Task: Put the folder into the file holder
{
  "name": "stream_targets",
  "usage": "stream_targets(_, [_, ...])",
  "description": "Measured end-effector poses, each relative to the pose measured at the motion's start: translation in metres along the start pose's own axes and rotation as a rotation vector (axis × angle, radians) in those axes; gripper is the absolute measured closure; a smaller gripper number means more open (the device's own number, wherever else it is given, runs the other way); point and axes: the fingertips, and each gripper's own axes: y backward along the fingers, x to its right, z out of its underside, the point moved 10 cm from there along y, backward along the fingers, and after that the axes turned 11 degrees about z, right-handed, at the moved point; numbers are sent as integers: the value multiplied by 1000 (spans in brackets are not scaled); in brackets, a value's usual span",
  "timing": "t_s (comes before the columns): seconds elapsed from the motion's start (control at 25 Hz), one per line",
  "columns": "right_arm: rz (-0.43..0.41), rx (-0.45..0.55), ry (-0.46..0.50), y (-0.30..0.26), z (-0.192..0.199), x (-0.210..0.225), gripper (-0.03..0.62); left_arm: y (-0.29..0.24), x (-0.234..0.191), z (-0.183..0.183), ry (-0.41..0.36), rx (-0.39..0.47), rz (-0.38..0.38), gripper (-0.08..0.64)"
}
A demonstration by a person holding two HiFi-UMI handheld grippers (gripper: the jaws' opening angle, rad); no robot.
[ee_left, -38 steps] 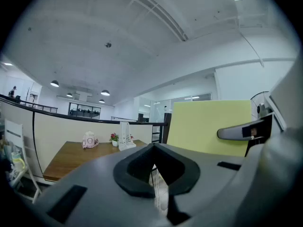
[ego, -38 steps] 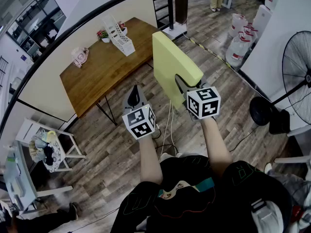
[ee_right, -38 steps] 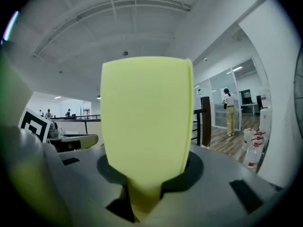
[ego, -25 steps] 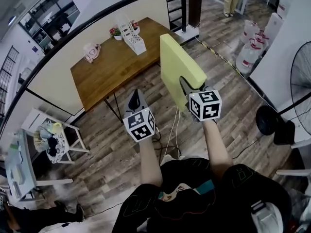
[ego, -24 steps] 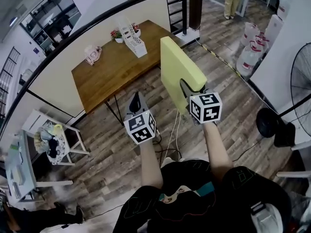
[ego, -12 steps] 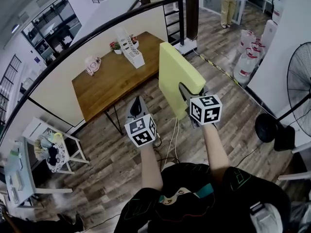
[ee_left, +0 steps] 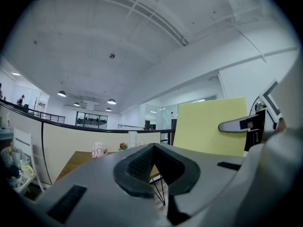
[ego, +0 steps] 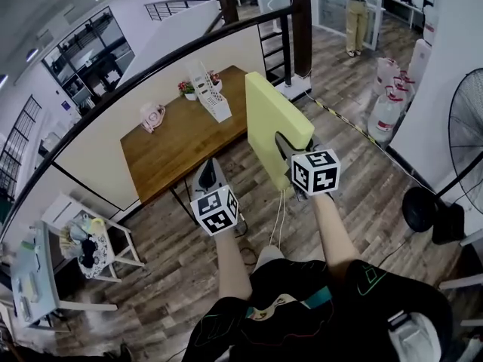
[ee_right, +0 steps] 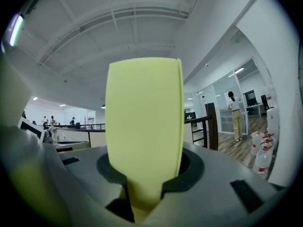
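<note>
I hold a pale yellow folder (ego: 266,123) upright over the wood floor, with my right gripper (ego: 286,146) shut on its lower edge. In the right gripper view the folder (ee_right: 144,126) fills the middle, pinched between the jaws of that gripper (ee_right: 142,195). My left gripper (ego: 210,173) hangs beside it, shut and with nothing in it. From the left gripper (ee_left: 154,167) view the folder (ee_left: 208,126) stands at the right. The white file holder (ego: 213,101) stands upright at the far end of the brown table (ego: 177,142), well ahead of both grippers.
A pink object (ego: 152,116) and a small flower pot (ego: 186,87) also sit on the table. A black railing (ego: 181,48) runs behind it. A floor fan (ego: 464,127) and water jugs (ego: 386,100) are at the right, a white chair (ego: 87,240) at the left, and cables (ego: 278,219) on the floor.
The table and the file holder have shifted lower and nearer in the head view. The right gripper still holds the folder upright, and the left stays shut beside it.
</note>
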Motion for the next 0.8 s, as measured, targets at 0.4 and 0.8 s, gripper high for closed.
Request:
stream_targets(0.4, [69, 43, 9, -59, -14, 25, 437, -77, -23, -2, 14, 48, 43, 565])
stream_targets(0.8, [93, 51, -34, -169, -13, 21, 436, -165, -98, 6, 23, 36, 22, 565])
